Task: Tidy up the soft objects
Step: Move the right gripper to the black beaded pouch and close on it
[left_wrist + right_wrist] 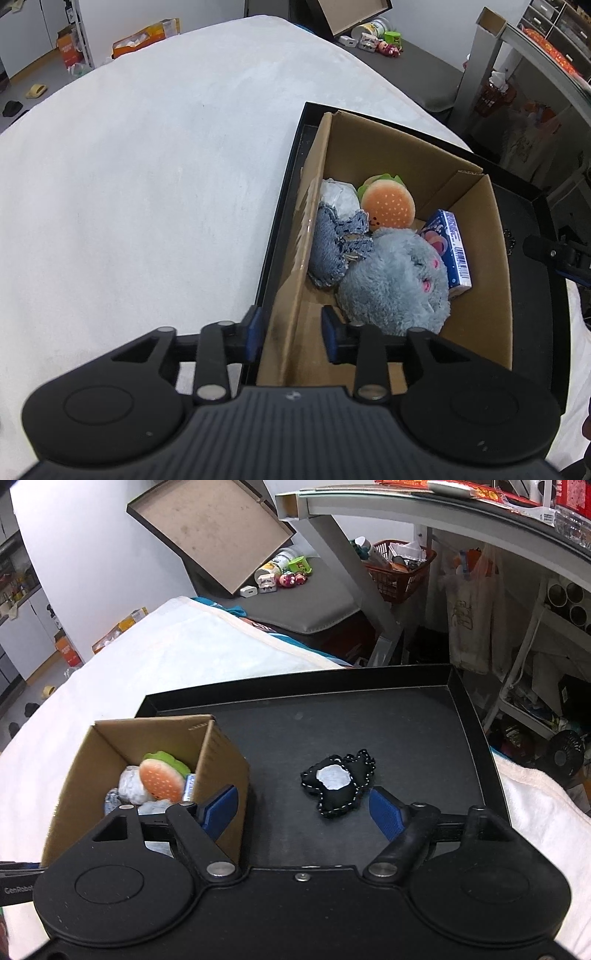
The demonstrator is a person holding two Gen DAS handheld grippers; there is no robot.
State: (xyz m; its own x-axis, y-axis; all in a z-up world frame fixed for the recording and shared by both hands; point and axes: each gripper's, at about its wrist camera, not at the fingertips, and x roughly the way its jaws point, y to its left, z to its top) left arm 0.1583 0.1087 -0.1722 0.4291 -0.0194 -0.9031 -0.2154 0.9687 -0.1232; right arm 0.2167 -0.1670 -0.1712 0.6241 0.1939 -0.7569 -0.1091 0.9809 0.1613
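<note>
Leftmost, the left gripper [291, 332] points steeply down with its fingers [253, 330] partly apart, straddling the near left wall of the cardboard box [495, 295]; that wall stands between them, and the pads do not appear to press on it, so nothing is held there. Inside the box lie a denim pouch [330, 251], a burger plush [388, 208], a grey fluffy plush [395, 282] and a small blue carton [454, 251], packed close together. To the right, on the bare floor of the black tray [406, 716], which lies on a white blanket [177, 653], sits the one piece not yet boxed: a small black stitched plush [338, 784] with a pale patch. It looks light, limp and squashy, likely to fold, so a pinch across its padded middle seems safest. The right gripper [303, 810] is angled down toward it, fingers [384, 816] wide apart and empty, the plush just beyond the gap.
</note>
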